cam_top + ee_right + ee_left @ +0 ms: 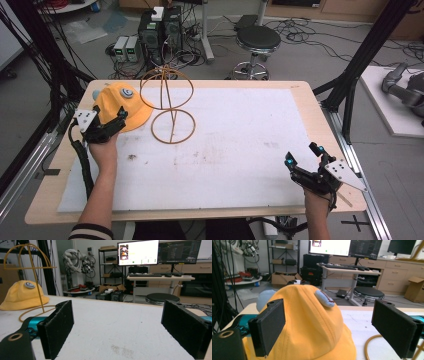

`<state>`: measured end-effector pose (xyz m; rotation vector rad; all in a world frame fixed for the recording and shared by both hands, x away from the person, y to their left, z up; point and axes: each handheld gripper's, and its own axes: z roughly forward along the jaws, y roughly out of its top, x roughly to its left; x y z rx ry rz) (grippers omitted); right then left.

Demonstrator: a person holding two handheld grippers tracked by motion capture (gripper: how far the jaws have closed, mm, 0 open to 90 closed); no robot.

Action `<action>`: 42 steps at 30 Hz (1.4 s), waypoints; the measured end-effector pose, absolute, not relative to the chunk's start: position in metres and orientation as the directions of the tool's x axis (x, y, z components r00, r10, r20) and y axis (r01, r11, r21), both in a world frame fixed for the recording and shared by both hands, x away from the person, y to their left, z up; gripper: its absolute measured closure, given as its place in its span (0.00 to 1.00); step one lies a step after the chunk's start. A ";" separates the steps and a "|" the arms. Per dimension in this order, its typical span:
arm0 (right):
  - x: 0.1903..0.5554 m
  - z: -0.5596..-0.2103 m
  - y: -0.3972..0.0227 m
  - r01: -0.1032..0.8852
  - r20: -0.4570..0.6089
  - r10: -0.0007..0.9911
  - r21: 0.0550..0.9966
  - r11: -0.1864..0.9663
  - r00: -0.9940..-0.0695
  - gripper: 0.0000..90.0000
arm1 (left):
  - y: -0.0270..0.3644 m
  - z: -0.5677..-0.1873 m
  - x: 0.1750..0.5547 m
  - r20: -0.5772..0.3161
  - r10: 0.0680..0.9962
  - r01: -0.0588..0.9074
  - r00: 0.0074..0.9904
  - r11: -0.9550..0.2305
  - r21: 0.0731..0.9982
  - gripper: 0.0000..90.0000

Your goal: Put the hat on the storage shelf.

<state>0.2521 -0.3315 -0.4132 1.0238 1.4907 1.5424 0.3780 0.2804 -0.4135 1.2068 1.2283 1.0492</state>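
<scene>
White-covered table [240,165], lab room: hat [117,105] beside wire stand [169,102].
Left gripper [121,116] wide, hat between fingers; next, close. Right gripper [303,155] wide, empty.

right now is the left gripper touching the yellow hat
Cannot tell. In the left gripper view the left gripper stands open around the yellow hat, but its pads overlap the fabric with no plain gap or contact.
</scene>
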 end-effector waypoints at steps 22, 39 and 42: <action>0.264 -0.425 -0.336 0.066 0.029 0.922 0.998 -0.004 -0.387 0.12 | 0.274 -0.424 0.435 -0.049 0.997 0.077 0.065 0.044 0.996 0.20; 0.272 -0.427 -0.329 0.071 -0.004 0.915 0.997 0.036 -0.402 0.12 | 0.280 -0.447 0.451 -0.067 0.998 0.119 -0.005 0.067 0.991 0.28; 0.271 -0.427 -0.328 0.075 -0.003 0.916 0.997 0.036 -0.401 0.12 | 0.279 -0.449 0.452 -0.070 0.997 0.124 -0.010 0.071 0.990 0.32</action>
